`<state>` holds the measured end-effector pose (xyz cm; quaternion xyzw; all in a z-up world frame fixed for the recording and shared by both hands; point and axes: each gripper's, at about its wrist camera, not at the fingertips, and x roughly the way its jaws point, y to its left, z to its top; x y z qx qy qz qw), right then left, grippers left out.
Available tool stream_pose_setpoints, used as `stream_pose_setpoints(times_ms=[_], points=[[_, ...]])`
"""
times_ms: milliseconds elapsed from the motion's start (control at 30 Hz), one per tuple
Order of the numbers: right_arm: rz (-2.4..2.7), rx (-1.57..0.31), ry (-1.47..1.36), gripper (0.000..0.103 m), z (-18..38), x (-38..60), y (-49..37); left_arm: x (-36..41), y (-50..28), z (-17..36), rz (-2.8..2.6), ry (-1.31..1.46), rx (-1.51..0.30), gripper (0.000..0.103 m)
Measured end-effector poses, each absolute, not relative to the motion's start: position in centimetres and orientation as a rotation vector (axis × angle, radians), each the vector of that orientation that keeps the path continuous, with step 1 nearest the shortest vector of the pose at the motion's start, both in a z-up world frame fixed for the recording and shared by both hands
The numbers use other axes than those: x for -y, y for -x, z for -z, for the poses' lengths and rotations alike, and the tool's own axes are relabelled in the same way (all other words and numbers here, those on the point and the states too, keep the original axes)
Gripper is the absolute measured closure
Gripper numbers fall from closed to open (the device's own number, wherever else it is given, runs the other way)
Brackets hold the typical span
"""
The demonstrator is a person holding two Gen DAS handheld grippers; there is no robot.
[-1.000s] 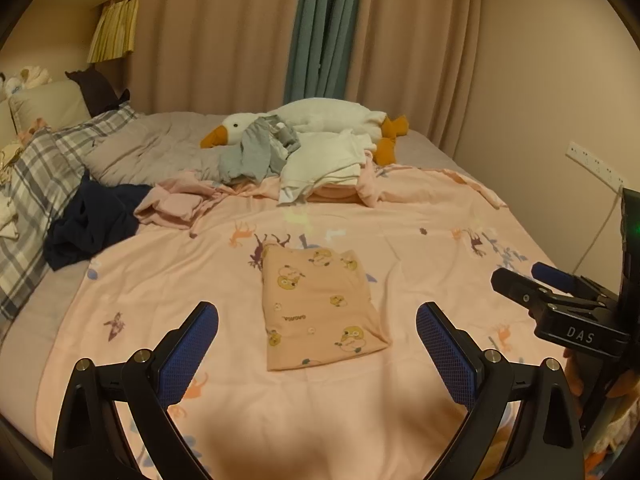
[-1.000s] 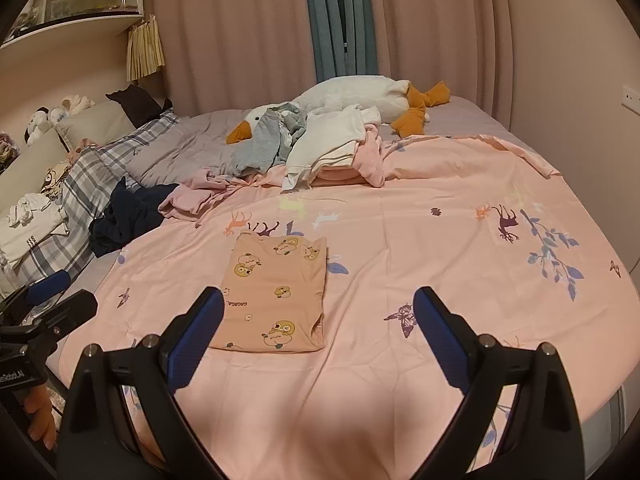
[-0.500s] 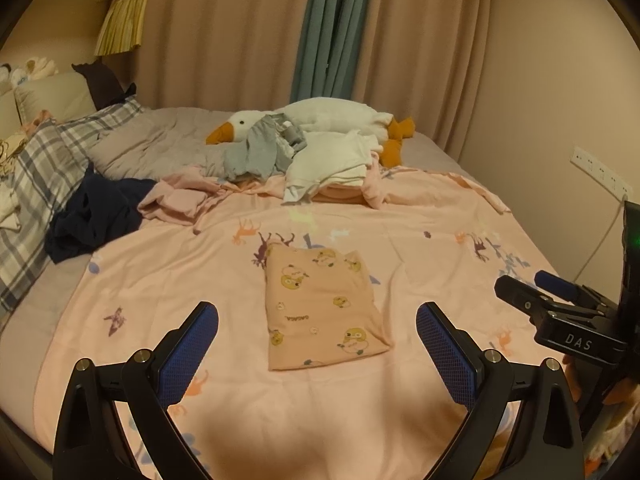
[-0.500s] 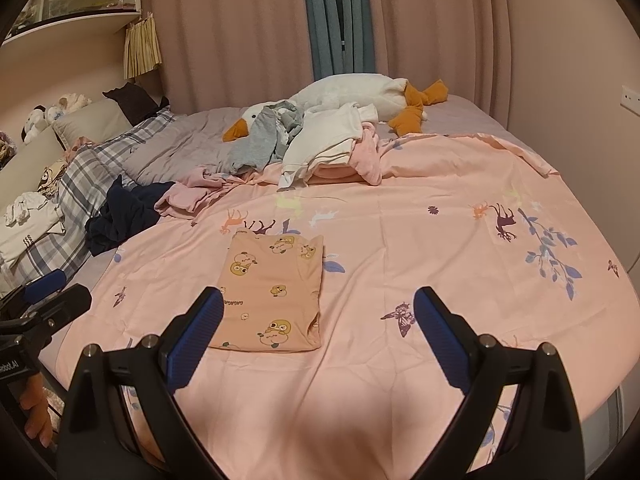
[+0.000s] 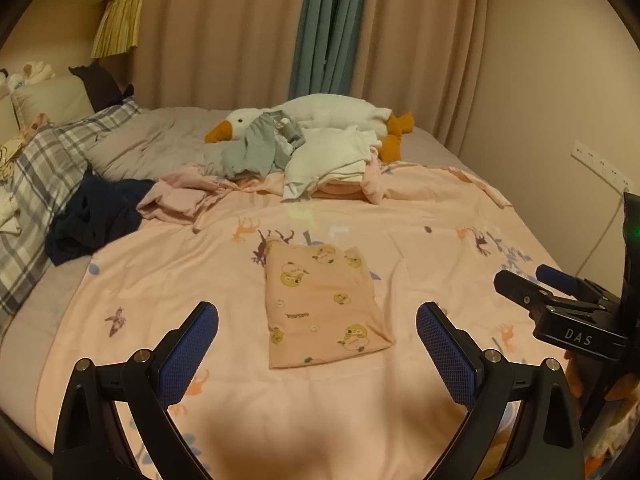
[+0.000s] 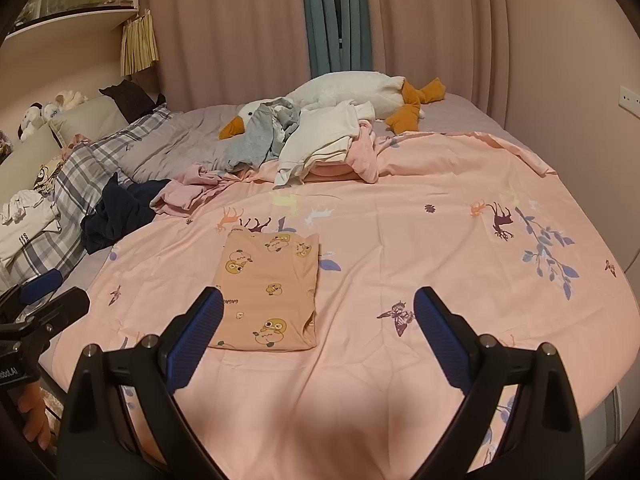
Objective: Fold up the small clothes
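A small peach garment with yellow duck prints (image 5: 324, 304) lies folded in a flat rectangle on the pink printed sheet (image 5: 420, 220); it also shows in the right wrist view (image 6: 268, 292). My left gripper (image 5: 318, 344) is open and empty, held above the sheet in front of the garment's near edge. My right gripper (image 6: 318, 332) is open and empty, held above the near right of the garment. Each gripper appears at the edge of the other's view: the right one (image 5: 560, 300), the left one (image 6: 44, 300).
A heap of unfolded clothes, grey (image 5: 256, 148), white (image 5: 328, 160) and pink (image 5: 180, 196), lies at the back of the bed against a plush goose (image 5: 320, 112). A dark navy garment (image 5: 96, 216) and a plaid pillow (image 5: 36, 184) lie left. A wall stands right.
Both grippers have drifted back and up slightly, and the views have shifted a little. The folded garment lies still, and both grippers stay open.
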<state>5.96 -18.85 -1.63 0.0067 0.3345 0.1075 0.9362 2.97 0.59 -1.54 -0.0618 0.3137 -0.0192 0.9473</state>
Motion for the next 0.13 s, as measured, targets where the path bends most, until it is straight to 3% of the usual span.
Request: stream_pose_setpoints(times_ms=[133], points=[[-0.218, -0.685, -0.014, 0.006, 1.64, 18.81, -5.91, -0.54, -2.89, 1.51, 0.035, 0.13, -0.636, 0.004]])
